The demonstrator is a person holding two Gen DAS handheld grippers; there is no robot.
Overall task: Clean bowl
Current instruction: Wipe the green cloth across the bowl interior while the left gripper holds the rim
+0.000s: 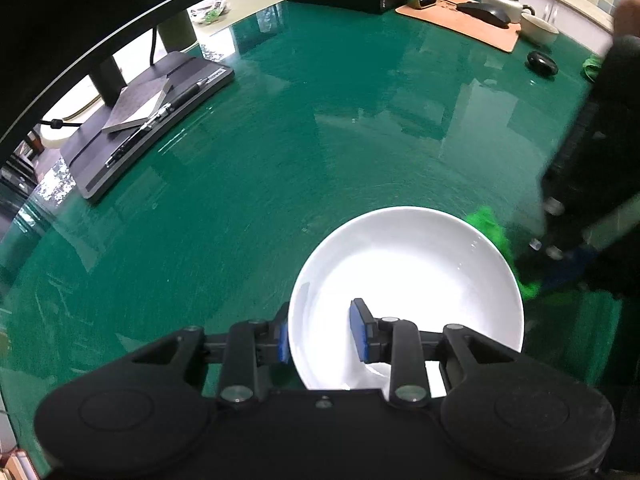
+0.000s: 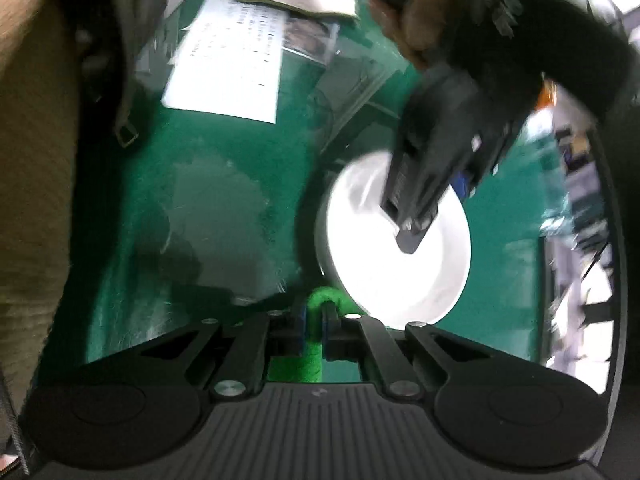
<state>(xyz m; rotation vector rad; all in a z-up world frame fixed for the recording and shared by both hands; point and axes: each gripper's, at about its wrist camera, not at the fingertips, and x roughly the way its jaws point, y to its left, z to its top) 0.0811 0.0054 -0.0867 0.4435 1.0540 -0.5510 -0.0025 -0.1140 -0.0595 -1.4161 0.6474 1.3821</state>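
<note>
A white bowl point(image 1: 408, 280) sits on the green table. My left gripper point(image 1: 320, 332) is open and straddles the bowl's near rim, one blue pad inside the bowl and one outside. My right gripper point(image 2: 314, 330) is shut on a green cloth point(image 2: 316, 344), beside the bowl point(image 2: 396, 256) in the right wrist view. In the left wrist view the green cloth point(image 1: 492, 232) shows at the bowl's far right rim, with the blurred right gripper point(image 1: 568, 240) behind it. The left gripper point(image 2: 432, 184) hangs over the bowl in the right wrist view.
A monitor stand with a notebook and pen point(image 1: 148, 116) is at the left. A mat point(image 1: 460, 20) with a phone, teapot and small bowl lies at the far right, with a black object point(image 1: 542, 63) nearby. A printed sheet point(image 2: 228, 64) lies on the table.
</note>
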